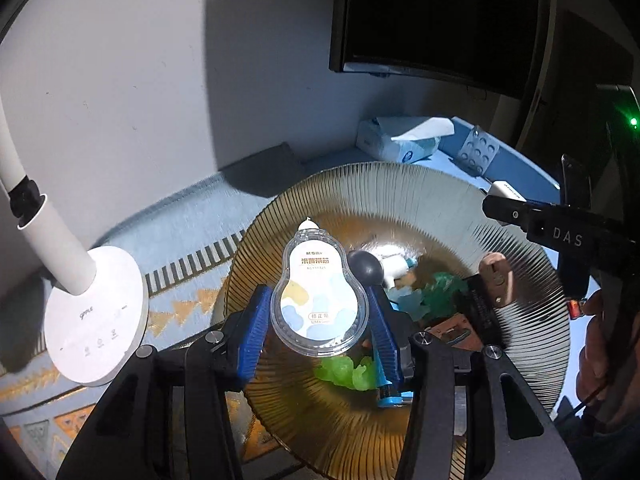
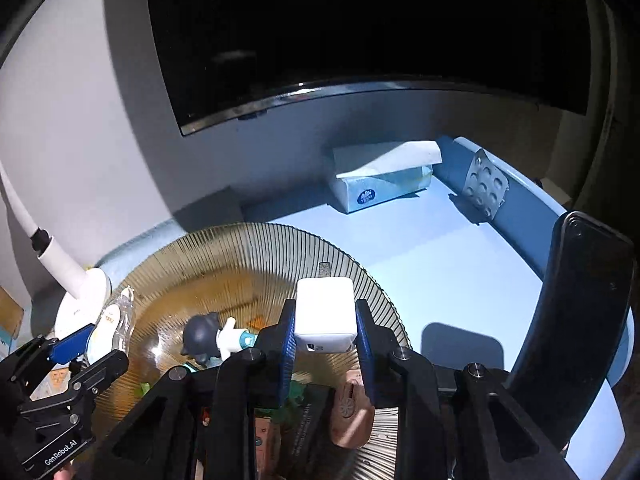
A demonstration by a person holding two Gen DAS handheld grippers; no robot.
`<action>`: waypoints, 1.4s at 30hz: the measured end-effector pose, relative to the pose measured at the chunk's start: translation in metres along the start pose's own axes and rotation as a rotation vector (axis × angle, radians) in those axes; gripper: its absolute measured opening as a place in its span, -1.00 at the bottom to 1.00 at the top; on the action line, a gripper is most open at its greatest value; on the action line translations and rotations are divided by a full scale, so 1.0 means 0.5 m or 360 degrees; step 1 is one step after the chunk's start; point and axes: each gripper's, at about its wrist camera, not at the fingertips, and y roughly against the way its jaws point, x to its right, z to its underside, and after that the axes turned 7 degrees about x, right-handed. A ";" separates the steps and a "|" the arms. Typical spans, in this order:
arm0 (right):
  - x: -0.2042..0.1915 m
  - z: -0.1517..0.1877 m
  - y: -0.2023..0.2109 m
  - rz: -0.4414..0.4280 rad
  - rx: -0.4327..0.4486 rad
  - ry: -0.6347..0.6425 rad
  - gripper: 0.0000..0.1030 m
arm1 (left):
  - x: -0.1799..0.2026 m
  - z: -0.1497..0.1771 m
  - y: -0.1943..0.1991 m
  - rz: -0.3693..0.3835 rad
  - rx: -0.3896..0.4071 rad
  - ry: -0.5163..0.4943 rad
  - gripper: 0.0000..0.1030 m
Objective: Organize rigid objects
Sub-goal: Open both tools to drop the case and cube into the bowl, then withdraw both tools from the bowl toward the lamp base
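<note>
My left gripper (image 1: 318, 312) is shut on a clear pear-shaped correction tape refill (image 1: 318, 296) and holds it over the ribbed amber glass plate (image 1: 420, 196). My right gripper (image 2: 325, 322) is shut on a white USB charger block (image 2: 325, 314) above the same plate (image 2: 192, 252). In the plate lie a dark-headed white figurine (image 1: 376, 268) (image 2: 212, 336), green and teal toy pieces (image 1: 432, 292), a brown clip-like piece (image 1: 498, 280) (image 2: 352, 412) and a dark card. The left gripper with the refill also shows at the lower left of the right wrist view (image 2: 92, 340).
A white desk lamp base (image 1: 94, 316) stands left of the plate on a patterned blue mat. A tissue box (image 2: 380, 176) and a blister pack (image 2: 484, 186) sit at the back of the light blue table. A dark phone (image 2: 576, 312) stands at the right. A monitor hangs behind.
</note>
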 end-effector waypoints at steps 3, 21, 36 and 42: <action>0.001 -0.003 -0.014 -0.0047 -0.0028 -0.0022 -0.37 | -0.006 -0.003 -0.008 0.0054 -0.0037 0.0021 0.02; -0.096 0.005 0.270 -0.0280 0.0318 0.0033 0.28 | -0.176 -0.005 0.462 -0.0104 0.0545 0.0177 0.43; -0.381 0.323 0.238 -0.0412 0.0151 0.0442 0.75 | -0.305 0.307 0.390 -0.0272 0.0199 0.0492 0.49; -0.421 0.369 0.219 -0.0257 0.0162 0.0632 0.84 | -0.331 0.371 0.343 -0.0239 0.0111 0.0595 0.49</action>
